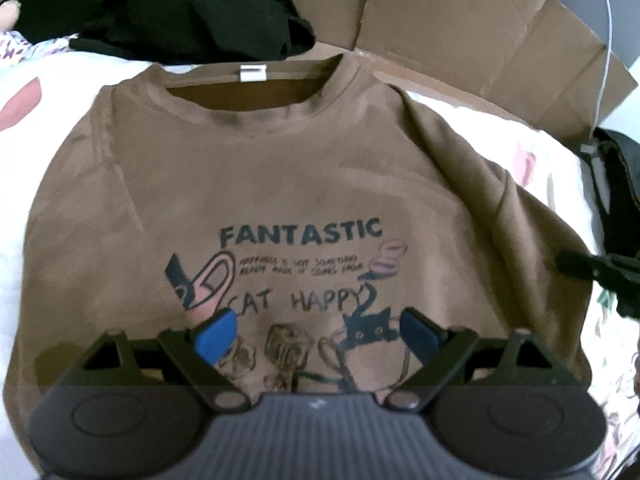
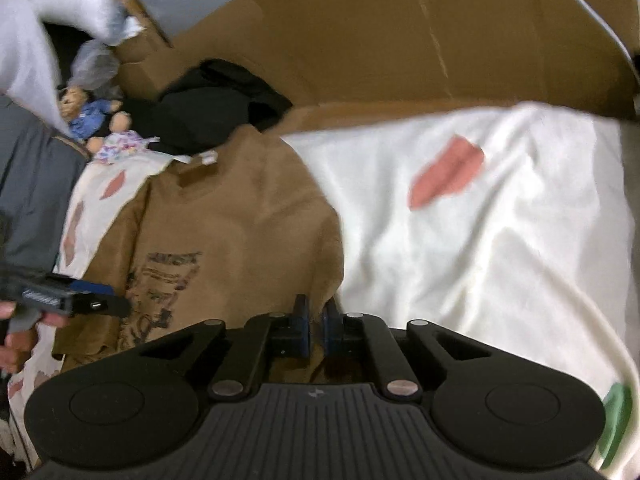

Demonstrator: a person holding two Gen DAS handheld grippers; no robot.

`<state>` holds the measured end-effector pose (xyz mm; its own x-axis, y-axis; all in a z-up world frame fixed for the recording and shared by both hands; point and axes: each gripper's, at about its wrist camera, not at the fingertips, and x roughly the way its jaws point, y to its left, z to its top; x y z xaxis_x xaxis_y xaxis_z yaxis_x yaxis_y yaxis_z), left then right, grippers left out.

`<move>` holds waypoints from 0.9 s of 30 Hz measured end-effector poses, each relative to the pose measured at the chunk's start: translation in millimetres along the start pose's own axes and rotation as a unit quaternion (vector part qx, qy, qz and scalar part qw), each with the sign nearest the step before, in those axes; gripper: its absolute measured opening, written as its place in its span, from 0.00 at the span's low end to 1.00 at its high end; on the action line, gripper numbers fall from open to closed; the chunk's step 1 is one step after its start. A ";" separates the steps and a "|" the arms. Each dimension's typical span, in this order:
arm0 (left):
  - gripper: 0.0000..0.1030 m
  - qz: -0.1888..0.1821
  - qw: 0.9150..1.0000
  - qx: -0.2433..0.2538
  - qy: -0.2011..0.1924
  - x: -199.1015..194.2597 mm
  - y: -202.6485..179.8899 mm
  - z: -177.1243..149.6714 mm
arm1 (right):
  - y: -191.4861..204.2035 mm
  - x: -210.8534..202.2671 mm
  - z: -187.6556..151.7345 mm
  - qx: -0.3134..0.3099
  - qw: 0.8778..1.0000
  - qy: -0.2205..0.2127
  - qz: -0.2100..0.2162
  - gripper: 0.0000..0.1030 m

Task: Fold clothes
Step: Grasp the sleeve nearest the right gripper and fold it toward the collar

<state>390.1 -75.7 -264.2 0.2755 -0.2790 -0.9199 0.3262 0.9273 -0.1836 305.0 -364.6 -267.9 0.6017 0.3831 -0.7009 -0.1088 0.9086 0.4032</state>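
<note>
nearby, black clothes [image 1: 192,12] and cardboard [image 1: 480,52] border the brown shirt [image 1: 280,176].

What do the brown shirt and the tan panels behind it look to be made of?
Brown shirt: soft matte knit, probably cotton jersey; it creases loosely, with a ribbed collar and a flat print. Tan panels: corrugated cardboard by the look, stiff and dull, with straight fold lines and raw cut edges.

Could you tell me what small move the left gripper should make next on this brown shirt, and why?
Probably lower the open left gripper onto the brown shirt and close on its near edge. The right gripper is already shut on the shirt's right edge, while the left hangs over the print holding nothing.
</note>
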 end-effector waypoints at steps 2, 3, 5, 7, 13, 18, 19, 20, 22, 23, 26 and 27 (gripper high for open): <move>0.88 -0.004 1.000 0.003 0.000 2.6 -0.4 4.0 | 14.5 -3.6 1.3 -0.019 1.000 -0.007 0.000 0.06; 0.88 -0.006 1.000 0.005 -0.001 3.9 -0.3 6.2 | 30.7 -3.3 2.3 -0.041 0.999 -0.007 -0.007 0.06; 0.88 -0.009 1.000 0.003 -0.001 6.5 1.8 11.7 | 50.1 0.1 2.6 -0.060 0.998 -0.004 -0.016 0.06; 0.88 -0.012 1.000 -0.005 -0.006 6.7 5.9 19.5 | 66.3 5.9 2.8 -0.074 0.997 0.005 -0.025 0.06; 0.88 -0.020 0.999 -0.031 -0.035 -6.9 26.6 38.3 | 110.5 31.5 -6.5 -0.096 0.994 0.027 -0.044 0.11; 0.88 -0.028 0.998 -0.048 -0.037 -10.8 39.7 38.7 | 132.4 46.7 -17.7 -0.082 0.995 0.043 -0.042 0.47; 0.88 -0.031 0.998 -0.048 -0.036 -10.2 40.2 37.9 | 136.9 47.5 -20.3 -0.084 0.994 0.050 -0.043 0.50; 0.88 -0.033 0.998 -0.047 -0.035 -9.7 40.7 37.1 | 141.4 48.0 -22.9 -0.086 0.994 0.056 -0.044 0.50; 0.88 -0.038 0.998 -0.048 -0.033 -8.1 41.4 37.2 | 148.8 45.7 -27.4 -0.093 0.993 0.065 -0.044 0.50; 0.88 -0.041 0.997 -0.048 -0.032 -7.2 41.7 37.7 | 149.7 42.1 -28.6 -0.096 0.992 0.066 -0.044 0.51; 0.89 -0.051 0.997 -0.053 -0.031 -5.1 41.9 40.5 | 146.4 27.9 -32.5 -0.108 0.991 0.065 -0.050 0.51; 0.89 -0.055 0.997 -0.054 -0.031 -4.5 41.3 41.4 | 144.4 24.9 -33.3 -0.110 0.990 0.064 -0.053 0.51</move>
<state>439.7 -46.4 -253.3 0.2992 -0.3925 -0.8697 0.2590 0.9107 -0.3219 278.0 -218.3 -246.8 0.5148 0.2887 -0.8072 -0.2291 0.9537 0.1950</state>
